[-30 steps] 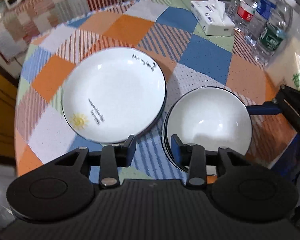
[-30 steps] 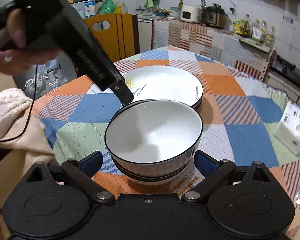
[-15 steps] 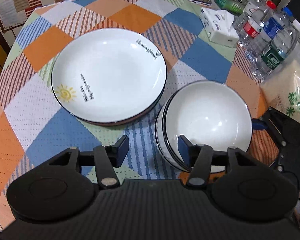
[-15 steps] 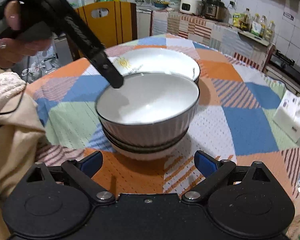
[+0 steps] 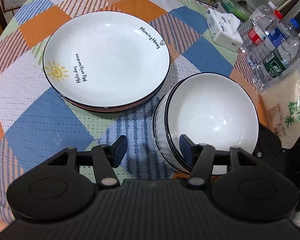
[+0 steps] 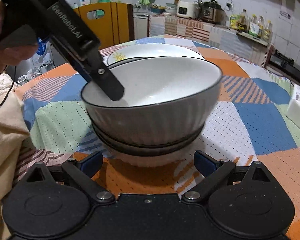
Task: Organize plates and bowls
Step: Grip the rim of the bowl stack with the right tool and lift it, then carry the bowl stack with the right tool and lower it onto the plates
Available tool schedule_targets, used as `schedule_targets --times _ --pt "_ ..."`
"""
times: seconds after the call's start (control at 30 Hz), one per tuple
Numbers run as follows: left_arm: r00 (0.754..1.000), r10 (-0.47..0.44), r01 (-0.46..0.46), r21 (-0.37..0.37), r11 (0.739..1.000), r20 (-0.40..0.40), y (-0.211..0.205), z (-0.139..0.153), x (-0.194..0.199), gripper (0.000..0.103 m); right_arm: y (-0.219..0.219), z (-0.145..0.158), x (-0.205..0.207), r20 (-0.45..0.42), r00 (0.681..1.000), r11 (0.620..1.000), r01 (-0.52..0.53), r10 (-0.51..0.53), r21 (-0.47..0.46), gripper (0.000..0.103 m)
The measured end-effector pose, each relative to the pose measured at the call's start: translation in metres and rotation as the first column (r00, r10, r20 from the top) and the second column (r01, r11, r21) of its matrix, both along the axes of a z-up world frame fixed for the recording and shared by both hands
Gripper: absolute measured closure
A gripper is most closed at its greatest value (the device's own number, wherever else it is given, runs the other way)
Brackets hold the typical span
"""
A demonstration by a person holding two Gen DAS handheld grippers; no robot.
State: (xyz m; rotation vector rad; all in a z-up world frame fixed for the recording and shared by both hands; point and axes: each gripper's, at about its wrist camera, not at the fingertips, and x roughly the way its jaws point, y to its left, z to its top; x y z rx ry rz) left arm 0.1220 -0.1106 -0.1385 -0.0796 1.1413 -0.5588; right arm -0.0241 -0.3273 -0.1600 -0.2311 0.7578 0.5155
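A stack of white ribbed bowls with dark rims stands on the patchwork tablecloth, beside a stack of white plates with a sun drawing. My left gripper is open and straddles the near rim of the top bowl: its right finger is inside, its left finger outside. In the right wrist view that finger reaches into the tilted top bowl. My right gripper is open, low in front of the bowl stack, touching nothing. The plates sit behind.
A tissue box and several water bottles stand at the far right of the table, with a plastic bag of rice nearer. A beige cloth hangs at the left. A yellow chair and kitchen counter lie beyond.
My left gripper has moved closer to the bowl stack, with its right finger now over the rim inside the top bowl, which has tipped. My right gripper has sunk lower and nearer to the stack.
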Motion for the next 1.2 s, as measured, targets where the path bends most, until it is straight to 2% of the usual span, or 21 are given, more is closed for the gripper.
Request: schedule_targets --times 0.2,0.4,0.53,0.77,0.97,1.2 --pt "0.999 0.014 -0.017 -0.055 0.998 -0.049 -0.001 -0.01 0.003 0.062 0.004 -0.007 0.002 0.019 1.0 1.0 -0.002 0.002 0.021 0.008" --pt "0.995 0.023 -0.034 -0.107 0.994 -0.098 -0.007 -0.02 0.001 0.063 0.004 -0.013 0.01 0.019 1.0 0.999 0.009 -0.01 0.042 0.008" --pt "0.997 0.044 -0.051 -0.108 0.993 -0.071 -0.009 -0.022 -0.002 0.063 0.004 -0.011 0.022 0.007 1.0 0.999 0.006 -0.006 0.034 0.006" --pt "0.999 0.017 -0.021 -0.084 0.996 -0.048 -0.011 -0.017 -0.004 0.063 0.003 -0.011 0.017 0.022 1.0 0.999 0.019 -0.02 0.048 0.007" --pt "0.999 -0.013 0.011 -0.054 0.998 -0.033 -0.01 -0.007 -0.009 0.063 0.005 -0.01 0.006 0.037 0.999 0.997 0.031 -0.033 0.069 0.007" --pt "1.0 -0.007 0.009 -0.073 0.997 0.025 0.004 0.016 -0.014 0.063 0.012 0.007 -0.003 0.087 0.995 0.996 0.04 -0.047 0.078 0.007"
